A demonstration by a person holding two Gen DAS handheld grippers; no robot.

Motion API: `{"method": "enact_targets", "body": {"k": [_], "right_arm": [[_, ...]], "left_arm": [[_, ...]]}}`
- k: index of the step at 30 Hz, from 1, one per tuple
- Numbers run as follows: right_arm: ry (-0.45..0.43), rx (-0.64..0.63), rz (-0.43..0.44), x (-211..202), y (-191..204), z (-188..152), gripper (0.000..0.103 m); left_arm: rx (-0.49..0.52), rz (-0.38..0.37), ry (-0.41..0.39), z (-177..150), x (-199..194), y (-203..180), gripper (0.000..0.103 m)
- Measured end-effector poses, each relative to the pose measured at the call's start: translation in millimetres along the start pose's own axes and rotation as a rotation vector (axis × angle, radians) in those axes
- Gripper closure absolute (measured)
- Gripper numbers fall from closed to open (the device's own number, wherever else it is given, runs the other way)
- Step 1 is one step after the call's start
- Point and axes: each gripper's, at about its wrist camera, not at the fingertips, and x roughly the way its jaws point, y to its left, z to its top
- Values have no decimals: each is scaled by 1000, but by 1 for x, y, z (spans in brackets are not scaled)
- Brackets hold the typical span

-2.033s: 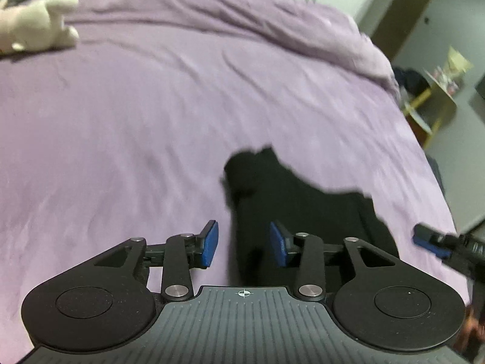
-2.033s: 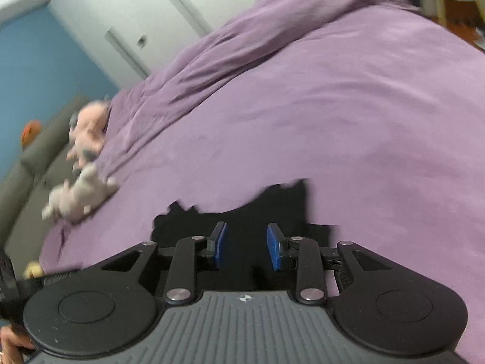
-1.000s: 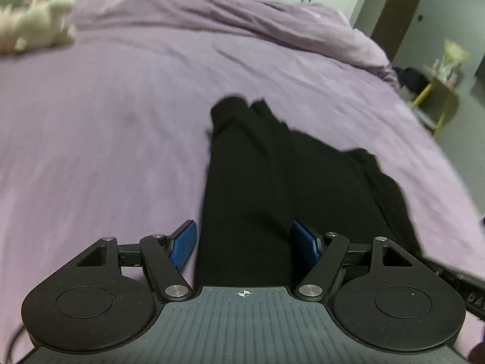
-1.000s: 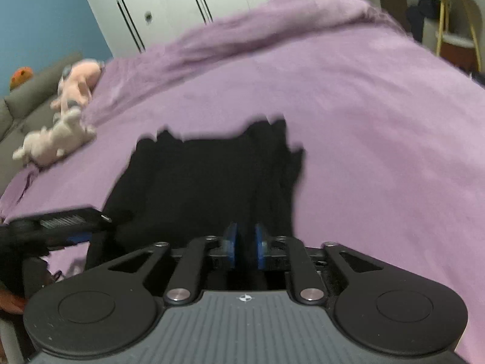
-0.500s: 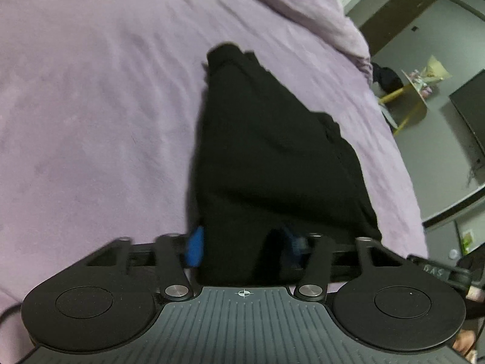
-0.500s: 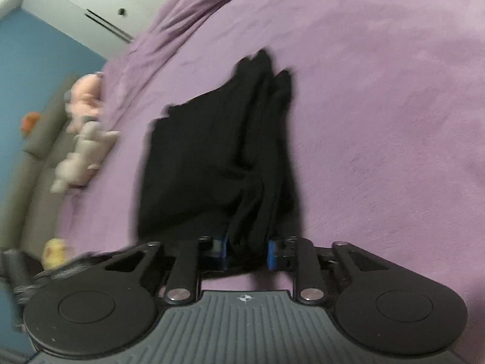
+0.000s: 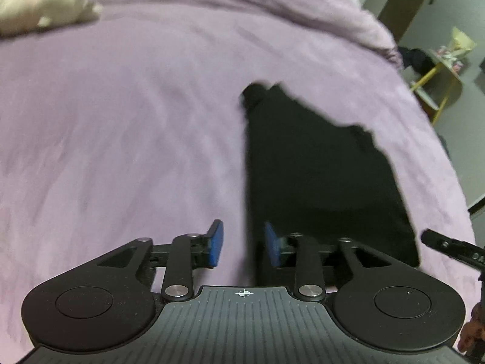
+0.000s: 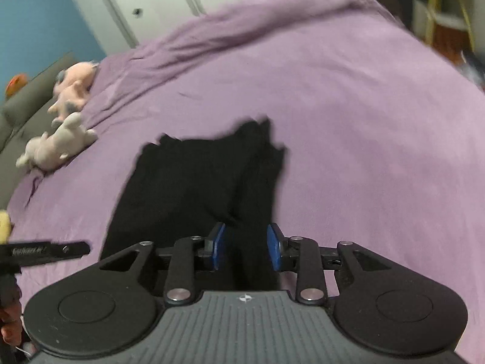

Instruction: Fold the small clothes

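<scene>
Black garment (image 7: 318, 176) is lying folded over on the purple bed (image 7: 121, 121) while both grippers, left (image 7: 244, 247) and right (image 8: 246, 248), are spreading their fingers, pinching nothing (more folds probably remaining).

Motion blur softens both wrist views, so the black garment (image 7: 318, 176) shows no seams, folds or edges clearly, and its kind cannot be told. Its near end is hidden behind the left gripper (image 7: 244, 247) body, and likewise behind the right gripper (image 8: 245, 250). A pale plush toy (image 7: 45, 3) is cut off by the left view's edge. Small items on a yellow-legged side table (image 7: 439, 69) are too blurred to identify.
</scene>
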Motion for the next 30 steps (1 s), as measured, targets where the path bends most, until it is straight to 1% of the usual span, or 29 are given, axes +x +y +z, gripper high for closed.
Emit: {"method": "enact_targets", "body": {"k": [2, 3, 4, 5, 6, 7, 8, 9, 11, 13, 16, 17, 19, 22, 27, 30], "right_arm": [[-16, -37, 16, 11, 19, 13, 73], [-18, -54, 20, 19, 24, 20, 73], [-4, -75, 11, 30, 31, 22, 73], [19, -100, -11, 43, 36, 22, 73], [50, -122, -41, 56, 39, 17, 73], [96, -143, -80, 69, 38, 9, 73], [83, -152, -80, 72, 37, 3, 73], [46, -176, -68, 65, 33, -4, 73], [31, -223, -60, 59, 32, -16, 73], [26, -241, -42, 54, 28, -22, 73], [30, -250, -48, 54, 30, -22, 73], [33, -253, -57, 56, 32, -21, 73], [39, -271, -76, 56, 38, -20, 73], [37, -280, -84, 49, 38, -27, 73], [47, -303, -101, 37, 40, -34, 73], [81, -295, -129, 27, 40, -41, 73]], "left_arm": [[24, -2, -27, 7, 7, -18, 56], [38, -1, -40, 9, 13, -25, 53], [58, 12, -45, 11, 21, -33, 51], [81, 35, -30, 10, 31, -40, 51], [97, 62, 1, 10, 42, -44, 50], [107, 93, 27, 7, 51, -48, 48], [116, 108, 23, 4, 53, -48, 43], [126, 115, 14, -1, 54, -48, 42], [139, 111, -1, -6, 54, -47, 42], [132, 102, 8, -9, 55, -41, 39], [43, 72, 46, -7, 60, -32, 38], [30, 69, 53, -8, 60, -30, 38], [54, 76, 69, -12, 60, -32, 38], [107, 98, 61, -21, 55, -37, 38], [107, 120, 76, -29, 46, -38, 38], [129, 136, 87, -37, 40, -41, 38]]}}
